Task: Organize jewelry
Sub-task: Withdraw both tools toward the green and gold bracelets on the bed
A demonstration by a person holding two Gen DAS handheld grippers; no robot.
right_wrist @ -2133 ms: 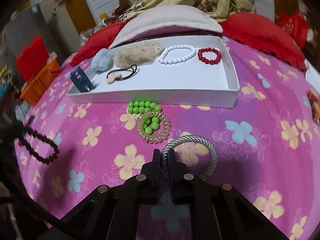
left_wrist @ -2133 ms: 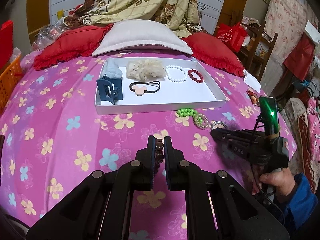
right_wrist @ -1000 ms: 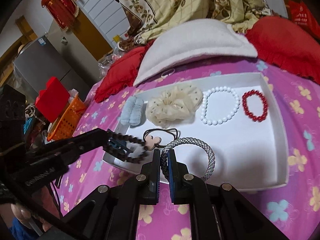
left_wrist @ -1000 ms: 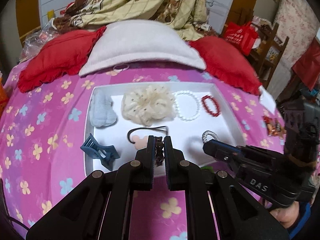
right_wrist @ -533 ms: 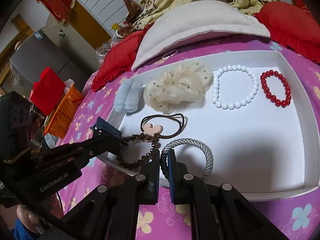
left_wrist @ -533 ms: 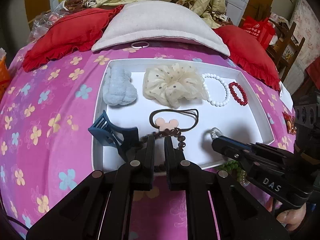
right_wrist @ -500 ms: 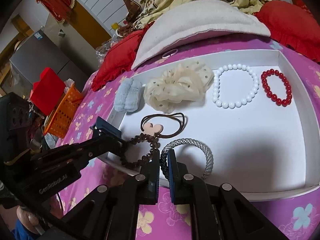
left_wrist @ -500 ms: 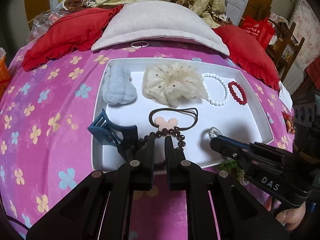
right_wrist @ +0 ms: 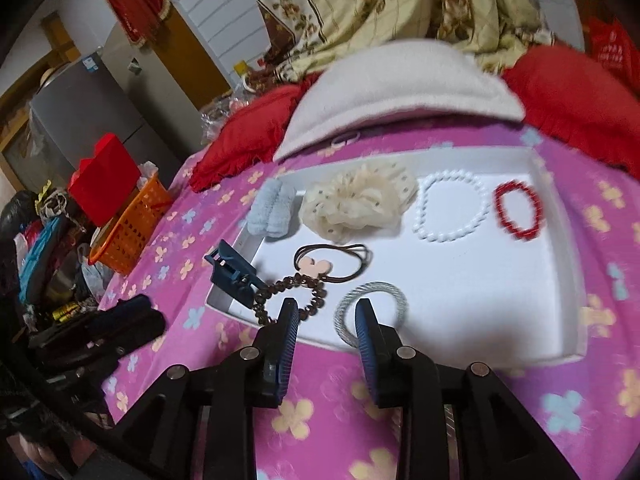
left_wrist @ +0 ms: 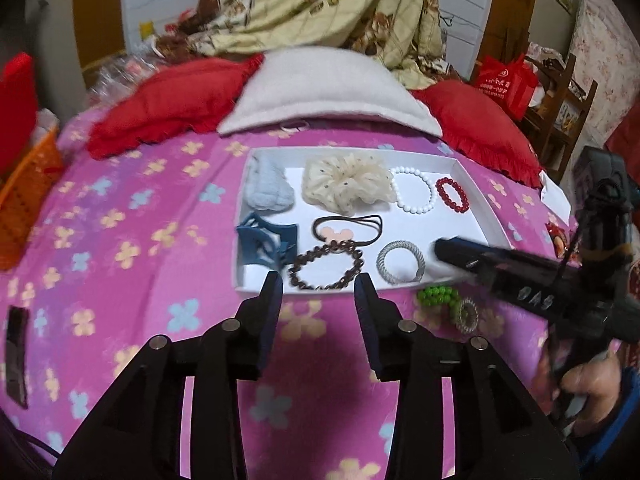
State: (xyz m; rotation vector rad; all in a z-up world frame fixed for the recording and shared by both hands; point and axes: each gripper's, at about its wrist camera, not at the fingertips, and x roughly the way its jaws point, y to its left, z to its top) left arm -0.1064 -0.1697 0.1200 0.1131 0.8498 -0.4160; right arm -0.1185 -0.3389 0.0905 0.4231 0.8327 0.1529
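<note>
Pink flowered bedspread (left_wrist: 120, 240) carries the white shallow tray (left_wrist: 480, 208). Both the left claw (left_wrist: 318, 284) and right claw (right_wrist: 326, 312) have just been opening and now gape empty. Ahead of the left claw lies the brown beaded bracelet (left_wrist: 326, 266); the silver mesh bangle (right_wrist: 370, 306) lies just ahead of the right claw. Each rests near the tray's front rim, so a withdrawing finger could hook one out.

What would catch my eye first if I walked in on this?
The white tray in the middle of the pink flowered bedspread, filled with bracelets and hair ties. A brown bead bracelet and a silver bangle lie at its near edge. Green beads sit outside the tray, on the bedspread.
</note>
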